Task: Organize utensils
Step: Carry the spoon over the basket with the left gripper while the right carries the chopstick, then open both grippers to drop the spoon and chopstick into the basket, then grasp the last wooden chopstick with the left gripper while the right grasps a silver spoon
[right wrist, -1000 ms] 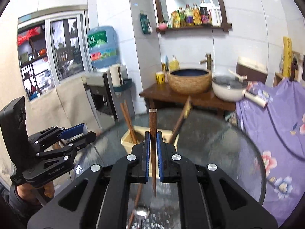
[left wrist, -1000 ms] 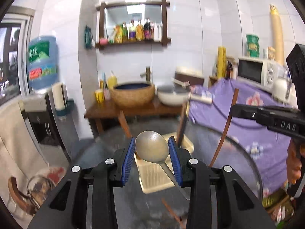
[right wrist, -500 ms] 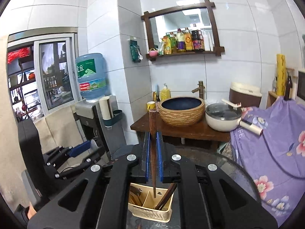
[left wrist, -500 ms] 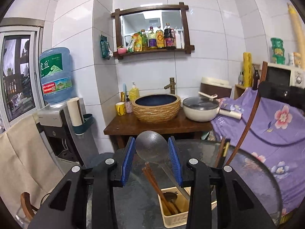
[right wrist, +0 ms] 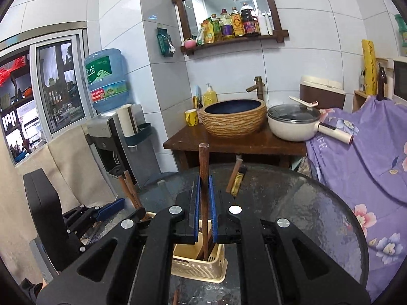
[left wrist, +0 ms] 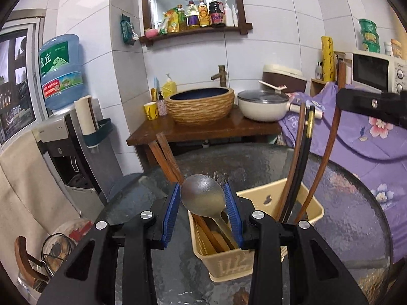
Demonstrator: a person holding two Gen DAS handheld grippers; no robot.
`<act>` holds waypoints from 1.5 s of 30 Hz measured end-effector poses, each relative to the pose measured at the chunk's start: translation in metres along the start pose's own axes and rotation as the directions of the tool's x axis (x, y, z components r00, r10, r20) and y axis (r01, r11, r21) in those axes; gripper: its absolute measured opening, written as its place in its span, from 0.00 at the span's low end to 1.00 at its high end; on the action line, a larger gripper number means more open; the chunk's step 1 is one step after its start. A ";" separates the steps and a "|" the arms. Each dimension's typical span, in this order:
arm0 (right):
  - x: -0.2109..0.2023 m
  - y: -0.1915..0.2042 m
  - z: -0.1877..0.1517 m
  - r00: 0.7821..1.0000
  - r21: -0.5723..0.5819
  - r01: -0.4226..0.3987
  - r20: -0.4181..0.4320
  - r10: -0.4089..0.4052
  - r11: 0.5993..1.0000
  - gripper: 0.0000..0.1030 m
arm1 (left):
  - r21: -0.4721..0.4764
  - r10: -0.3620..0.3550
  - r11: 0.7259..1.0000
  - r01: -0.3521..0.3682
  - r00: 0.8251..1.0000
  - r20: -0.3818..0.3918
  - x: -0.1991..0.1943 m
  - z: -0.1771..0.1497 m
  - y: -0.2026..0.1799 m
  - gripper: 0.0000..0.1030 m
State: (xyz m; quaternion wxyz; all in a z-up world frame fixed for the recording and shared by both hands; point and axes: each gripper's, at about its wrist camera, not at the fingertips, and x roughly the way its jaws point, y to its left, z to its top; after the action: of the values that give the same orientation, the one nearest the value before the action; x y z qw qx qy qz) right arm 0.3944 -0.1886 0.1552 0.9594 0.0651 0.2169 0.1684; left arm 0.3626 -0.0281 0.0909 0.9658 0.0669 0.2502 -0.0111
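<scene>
From where I sit I count two grippers, one metal spoon, one cream caddy and five wooden or dark chopsticks in all.

Furthest left in the left wrist view, two reddish-brown chopsticks [left wrist: 165, 156] lean out of the caddy's left compartment, square-ended and matte. Next, my left gripper [left wrist: 203, 198] has its blue ribbed pads closed on the bowl of the metal spoon [left wrist: 202, 197], a dull grey oval with a brushed finish; its handle slants down into that same left compartment of the caddy [left wrist: 229, 264], a rectangular cream plastic box with slotted walls, standing on the round textured glass table [left wrist: 351, 213]. To the right, one brown stick and one glossy black stick with a gold band [left wrist: 306, 137] stand together in the right compartment. Further right, my right gripper [right wrist: 203, 208] pinches a single brown chopstick [right wrist: 203, 172] upright, jaws shut tight on its shaft, its lower tip down inside the caddy, though I cannot tell which compartment.

A second ago the caddy lay ahead of both grippers and below the spoon; both tools have since come forward and down, so spoon handle and chopstick tip now sit within the box.
</scene>
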 end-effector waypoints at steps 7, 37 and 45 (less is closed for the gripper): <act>0.010 -0.012 -0.010 0.999 0.029 0.014 -0.031 -0.013 0.999 0.07 | 0.054 0.000 0.999 0.002 0.999 -0.037 0.014 -0.015 -0.009 0.34; -0.027 0.007 -0.126 0.969 -0.113 -0.032 -0.245 0.004 0.993 0.59 | -0.157 0.011 0.987 -0.020 0.998 -0.055 -0.054 -0.106 0.035 0.94; -0.025 0.035 -0.219 0.909 -0.231 -0.065 -0.415 -0.038 0.971 0.59 | -0.187 0.048 0.979 -0.077 0.987 -0.156 -0.066 -0.158 0.041 0.94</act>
State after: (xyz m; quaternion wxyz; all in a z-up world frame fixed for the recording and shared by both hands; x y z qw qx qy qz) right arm 0.2671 -0.1536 -0.0241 0.8905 -0.0869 0.3943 0.2098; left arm 0.2306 0.0327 -0.0091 0.9459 -0.0181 0.3202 0.0487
